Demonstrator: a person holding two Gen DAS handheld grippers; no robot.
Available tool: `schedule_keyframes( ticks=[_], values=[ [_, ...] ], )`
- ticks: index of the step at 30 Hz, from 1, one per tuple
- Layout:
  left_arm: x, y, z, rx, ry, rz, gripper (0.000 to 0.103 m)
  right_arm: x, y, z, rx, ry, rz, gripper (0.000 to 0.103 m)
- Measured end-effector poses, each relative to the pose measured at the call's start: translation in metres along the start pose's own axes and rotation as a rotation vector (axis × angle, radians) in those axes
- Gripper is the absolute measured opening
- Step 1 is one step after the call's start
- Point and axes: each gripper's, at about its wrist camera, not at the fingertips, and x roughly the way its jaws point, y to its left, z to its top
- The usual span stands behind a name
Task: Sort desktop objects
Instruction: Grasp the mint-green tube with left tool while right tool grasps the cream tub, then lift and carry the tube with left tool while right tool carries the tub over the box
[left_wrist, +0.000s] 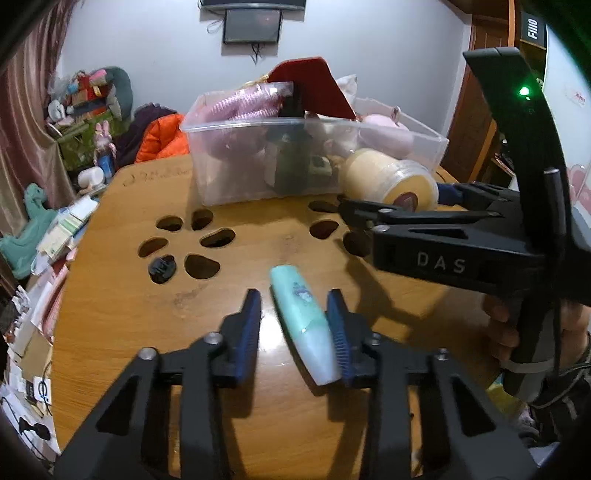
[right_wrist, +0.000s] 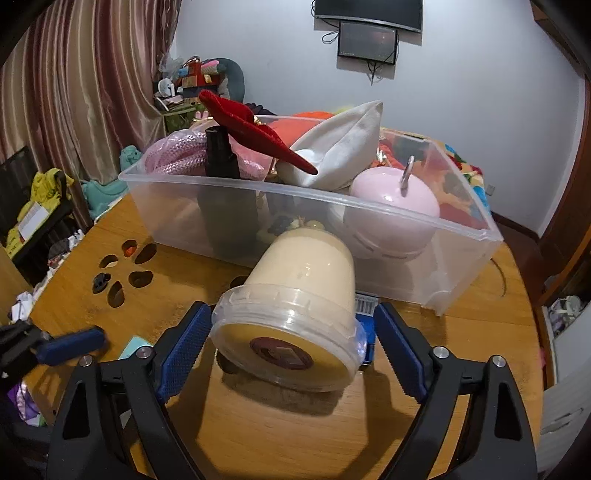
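Note:
A mint-green tube (left_wrist: 304, 321) lies on the round wooden table (left_wrist: 147, 332), between the blue pads of my open left gripper (left_wrist: 293, 306) and against its right finger. A cream-filled clear tub (right_wrist: 295, 314) lies on its side between the pads of my right gripper (right_wrist: 291, 328), whose jaws stand wide; the left pad touches its lid rim and the right pad stands off. The tub also shows in the left wrist view (left_wrist: 388, 177). A clear plastic bin (right_wrist: 461, 236) behind holds a dark bottle (right_wrist: 221, 177), a red pouch (right_wrist: 255, 129), pink rope and a pink round object.
The table has paw-shaped cutouts (left_wrist: 199, 264) and a small black piece (left_wrist: 161, 268) at the left. A blue barcoded box (right_wrist: 365, 314) lies under the tub. Clutter, clothes and papers surround the table; a curtain hangs at the left.

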Motion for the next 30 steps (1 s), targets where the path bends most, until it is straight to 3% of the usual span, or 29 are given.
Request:
schedule_keyframes(
  ticks=[2, 8, 20, 30],
  values=[
    [0.0, -0.005, -0.001, 0.019, -0.003, 0.007, 0.021, -0.002, -0.003, -0.002, 0.008, 0.004, 0.03, 0.066],
    [-0.003, -0.004, -0.003, 0.003, -0.003, -0.005, 0.02, -0.019, -0.02, -0.018, 0.075, -0.002, 0.106, 0.066],
    [-0.019, 0.014, 0.007, -0.069, -0.041, -0.024, 0.02, -0.068, -0.043, -0.047, 0.085, -0.045, 0.097, 0.066],
    [-0.043, 0.04, 0.046, -0.094, -0.101, -0.062, 0.02, -0.094, -0.061, -0.031, 0.116, -0.114, 0.077, 0.066]
  ],
)
